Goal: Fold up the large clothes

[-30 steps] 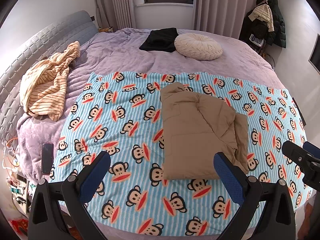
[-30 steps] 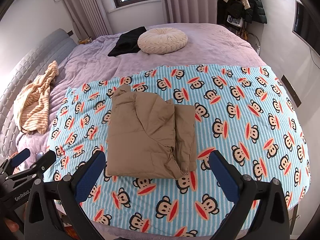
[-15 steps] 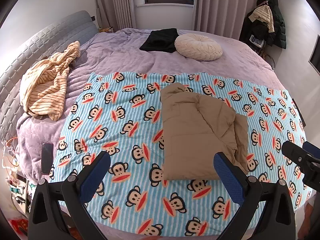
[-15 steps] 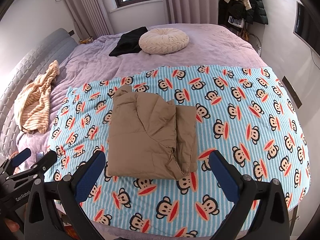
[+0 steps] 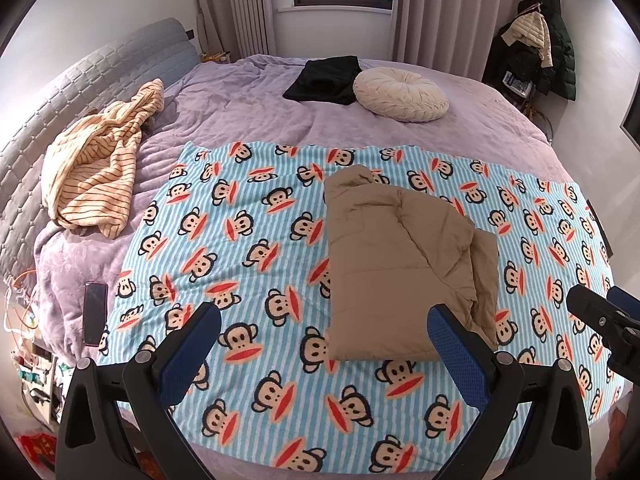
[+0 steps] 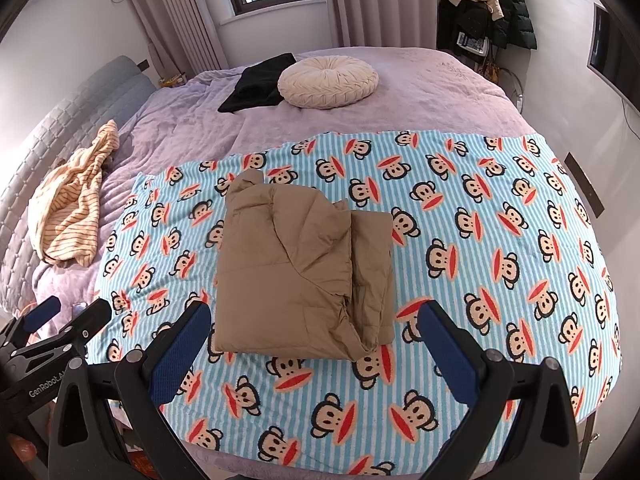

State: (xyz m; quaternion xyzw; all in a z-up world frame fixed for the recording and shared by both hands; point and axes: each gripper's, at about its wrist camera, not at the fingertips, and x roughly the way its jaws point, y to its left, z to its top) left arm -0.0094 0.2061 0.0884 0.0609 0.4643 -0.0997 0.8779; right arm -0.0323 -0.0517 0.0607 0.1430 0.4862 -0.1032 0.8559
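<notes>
two blue-padded fingers of the left gripper (image 5: 324, 340) frame the bottom of the left wrist view, jaws wide with nothing between them, held above the near edge of the bed. the folded tan padded jacket (image 5: 404, 268) lies as a rough rectangle on the blue striped blanket printed with monkey faces (image 5: 240, 240), right of the blanket's middle, a second folded layer showing along its right side. the blanket covers the near half of the lilac bedspread (image 5: 248, 116). on the bedspread's left side sits a crumpled cream garment with dark stripes (image 5: 100, 160), close to the grey quilted headboard (image 5: 80, 80). farther back, a black folded garment (image 5: 324, 80) touches a round cream pleated cushion (image 5: 400, 94). a dark phone (image 5: 95, 314) rests at the left edge of the bed. at the right edge of the view the right gripper (image 5: 604, 320) shows in part.

two more blue-padded fingers, those of the right gripper (image 6: 314, 340), fill the bottom of the right wrist view, jaws equally wide and empty. the jacket (image 6: 304, 264) lies just beyond them, left of the blanket's (image 6: 480, 240) centre. the cushion (image 6: 328, 82) and black garment (image 6: 256, 84) sit near the far side, the striped garment (image 6: 72, 204) at the left. the left gripper (image 6: 60, 320) shows at the lower left.
</notes>
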